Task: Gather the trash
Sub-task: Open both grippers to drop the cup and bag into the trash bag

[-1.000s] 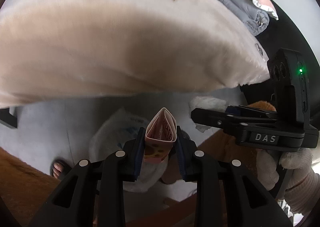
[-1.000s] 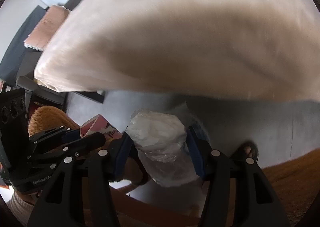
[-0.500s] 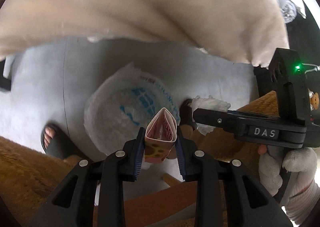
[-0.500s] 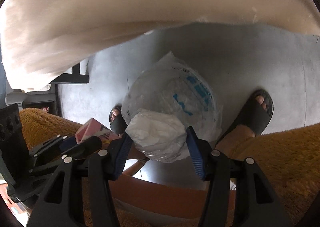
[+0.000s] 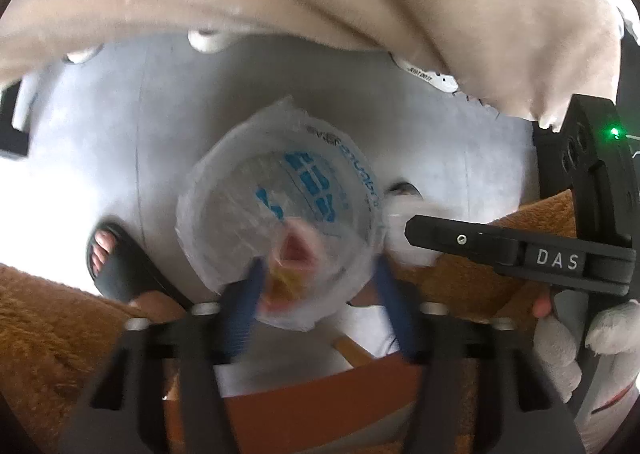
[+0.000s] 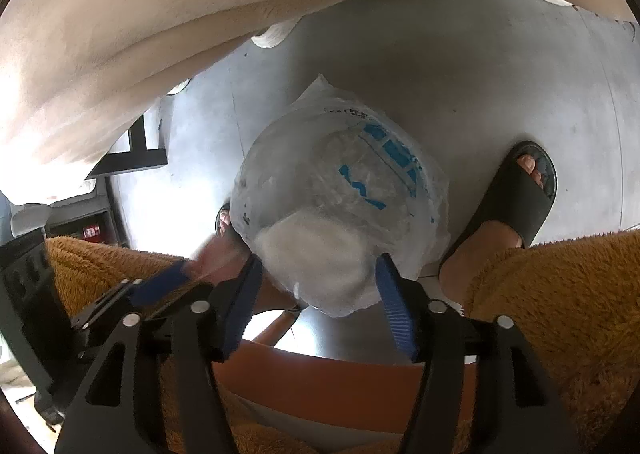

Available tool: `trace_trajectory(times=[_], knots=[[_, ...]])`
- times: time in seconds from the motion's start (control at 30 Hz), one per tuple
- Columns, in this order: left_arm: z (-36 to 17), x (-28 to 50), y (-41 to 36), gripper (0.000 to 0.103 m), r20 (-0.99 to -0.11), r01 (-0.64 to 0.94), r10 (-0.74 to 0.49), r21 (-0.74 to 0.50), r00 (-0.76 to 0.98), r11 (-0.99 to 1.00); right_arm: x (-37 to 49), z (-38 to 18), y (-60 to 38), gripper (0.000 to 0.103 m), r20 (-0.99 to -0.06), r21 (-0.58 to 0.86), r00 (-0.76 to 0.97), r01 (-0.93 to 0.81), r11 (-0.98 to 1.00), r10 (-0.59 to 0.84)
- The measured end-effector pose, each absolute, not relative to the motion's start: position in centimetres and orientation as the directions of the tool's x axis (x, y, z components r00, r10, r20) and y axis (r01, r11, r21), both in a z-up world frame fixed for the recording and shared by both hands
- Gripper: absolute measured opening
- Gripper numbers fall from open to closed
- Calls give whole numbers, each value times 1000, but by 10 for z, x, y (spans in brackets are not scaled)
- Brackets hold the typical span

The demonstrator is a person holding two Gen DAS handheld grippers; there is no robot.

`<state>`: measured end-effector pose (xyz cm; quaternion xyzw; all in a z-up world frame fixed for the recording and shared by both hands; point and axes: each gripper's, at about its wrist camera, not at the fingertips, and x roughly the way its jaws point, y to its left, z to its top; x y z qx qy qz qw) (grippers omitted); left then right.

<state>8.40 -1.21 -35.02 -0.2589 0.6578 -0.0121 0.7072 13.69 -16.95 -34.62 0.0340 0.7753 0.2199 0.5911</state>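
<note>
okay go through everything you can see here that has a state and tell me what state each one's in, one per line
left gripper: jaws just opened, pink carton loose between them
right gripper: jaws just opened, no longer pinching the white wad
pink carton: released, blurred, over the bag
white wad: released, above the bag
plastic bag: open-topped, on the floor

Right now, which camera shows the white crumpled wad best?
The right wrist view: the white crumpled wad fills the gap between the right tongs, above the plastic bag. The left wrist view catches only a blurred white edge beside the right tongs' finger.
</note>
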Motion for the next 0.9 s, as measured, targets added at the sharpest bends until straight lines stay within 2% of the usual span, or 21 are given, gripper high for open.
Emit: trace_trajectory(times=[0.47, 0.9], knots=[[-342, 79, -4, 68, -910, -337, -376, -415, 178, 845, 136, -332, -171, 64, -903, 395, -270, -214, 893, 335], [-266, 78, 19, 68, -870, -283, -334, -445, 363, 850, 151, -255, -180, 64, -889, 457, -141, -269, 848, 435]])
